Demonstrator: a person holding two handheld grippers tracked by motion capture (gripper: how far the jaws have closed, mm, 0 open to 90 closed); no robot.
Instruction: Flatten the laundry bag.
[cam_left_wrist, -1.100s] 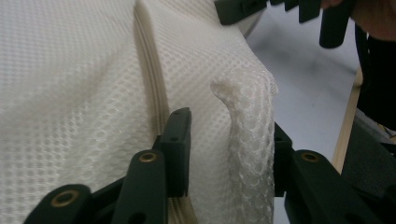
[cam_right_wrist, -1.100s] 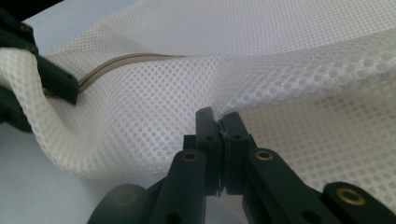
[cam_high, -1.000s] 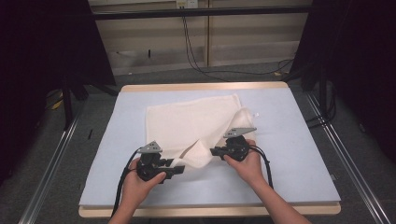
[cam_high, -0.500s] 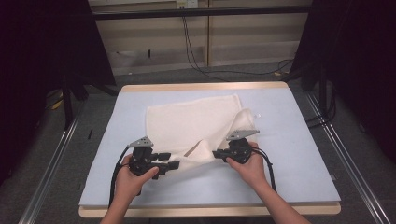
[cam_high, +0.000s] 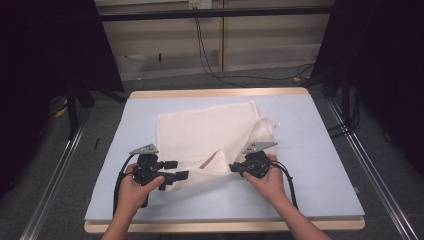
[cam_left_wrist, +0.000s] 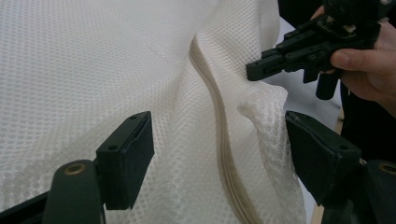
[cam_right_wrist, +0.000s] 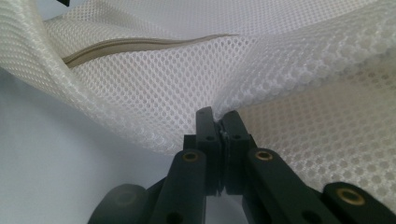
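A cream mesh bag (cam_high: 210, 135) with a beige zipper seam (cam_left_wrist: 219, 140) lies spread on the pale blue table top (cam_high: 320, 150). My right gripper (cam_high: 235, 168) is shut on a fold of the mesh near the bag's front edge, and its closed tips (cam_right_wrist: 217, 122) pinch the netting (cam_right_wrist: 187, 93). My left gripper (cam_high: 176, 170) stands open at the bag's front left. The mesh (cam_left_wrist: 93, 70) lies between its wide-apart jaws without being pinched. In the left gripper view the right gripper (cam_left_wrist: 261, 67) holds the cloth farther off.
The table has a wooden rim (cam_high: 220, 93), and metal rails (cam_high: 55, 170) run along both sides. Cables (cam_high: 210, 55) trail on the floor behind it. Bare table surface lies to the left and right of the bag.
My left gripper has shifted slightly left and up along the bag's front edge, with its jaws open. The right gripper has kept its hold on the mesh, almost still.
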